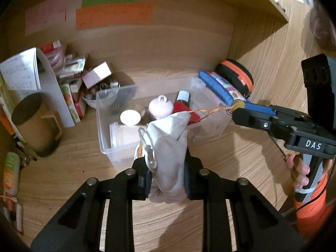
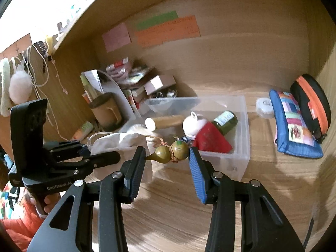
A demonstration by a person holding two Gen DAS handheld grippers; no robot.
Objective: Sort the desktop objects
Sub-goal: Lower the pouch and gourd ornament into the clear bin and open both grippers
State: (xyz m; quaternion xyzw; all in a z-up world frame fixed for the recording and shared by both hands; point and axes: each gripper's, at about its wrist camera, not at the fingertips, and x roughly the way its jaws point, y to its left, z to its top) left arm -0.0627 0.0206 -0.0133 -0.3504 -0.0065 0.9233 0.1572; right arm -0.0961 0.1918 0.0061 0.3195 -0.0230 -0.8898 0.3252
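My left gripper (image 1: 167, 168) is shut on a white cloth pouch (image 1: 168, 147), held above the desk in front of a clear plastic bin (image 1: 105, 126); the pouch also shows in the right wrist view (image 2: 119, 142). An orange cord (image 1: 210, 111) runs from the pouch to a small olive gourd charm (image 2: 171, 151). My right gripper (image 2: 168, 159) holds the gourd between its blue pads (image 2: 196, 168); the jaws stand wide, touching its ends. The bin holds a red pouch (image 2: 210, 138), a green bottle (image 2: 225, 120), a white round item (image 2: 194, 125) and a roll (image 2: 166, 120).
A blue patchwork pouch (image 2: 294, 130) and a black-orange case (image 2: 313, 105) lie right of the bin. A brown mug (image 1: 35, 124), books and small boxes (image 1: 69, 79) crowd the left back corner. Sticky notes (image 1: 113, 14) hang on the back wall.
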